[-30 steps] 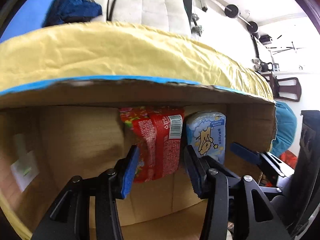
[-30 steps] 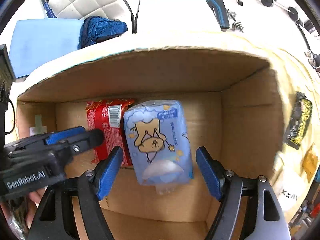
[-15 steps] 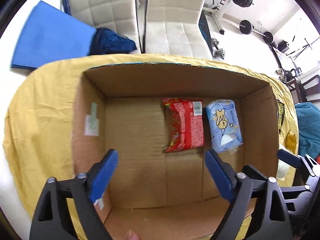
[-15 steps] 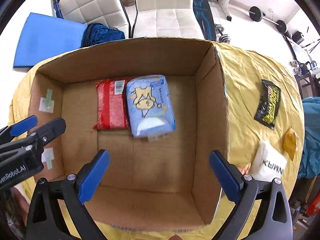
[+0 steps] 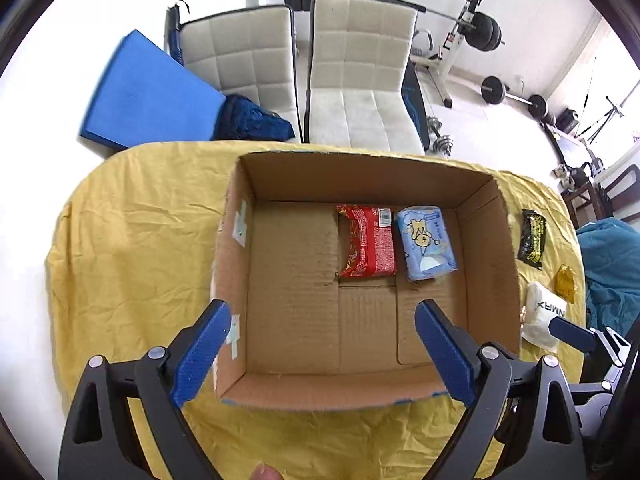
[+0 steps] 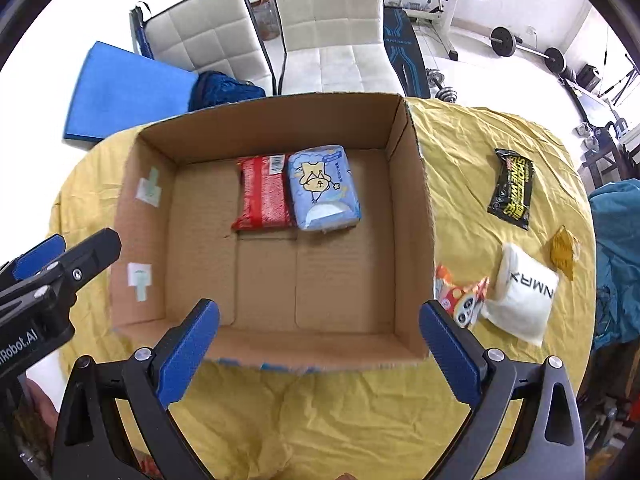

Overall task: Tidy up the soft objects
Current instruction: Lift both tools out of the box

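An open cardboard box (image 5: 234, 264) (image 6: 412, 200) stands on a yellow cloth. Inside at the back lie a red snack pack (image 5: 368, 246) (image 6: 264, 192) and a light blue tissue pack (image 5: 426, 248) (image 6: 324, 188), side by side and touching. My left gripper (image 5: 322, 348) is open and empty above the box's near edge. My right gripper (image 6: 318, 348) is open and empty above the box's near wall. To the right of the box on the cloth lie a white pack (image 6: 522, 296) (image 5: 542, 318), a black wipes pack (image 6: 514, 188) (image 5: 532, 238), a small orange-and-white pack (image 6: 460, 300) and a yellow sachet (image 6: 564, 252) (image 5: 564, 282).
Two white chairs (image 5: 352, 80) (image 6: 336, 40) stand behind the table, with a blue mat (image 5: 148, 92) and a dark blue cloth (image 5: 250, 120) to the left. Gym weights (image 5: 488, 36) are at the back right. A teal cloth (image 6: 616, 248) hangs at the right.
Both grippers have pulled up and back out of the box, and their jaws have opened wide. The red pack and the blue pack stay lying on the box floor.
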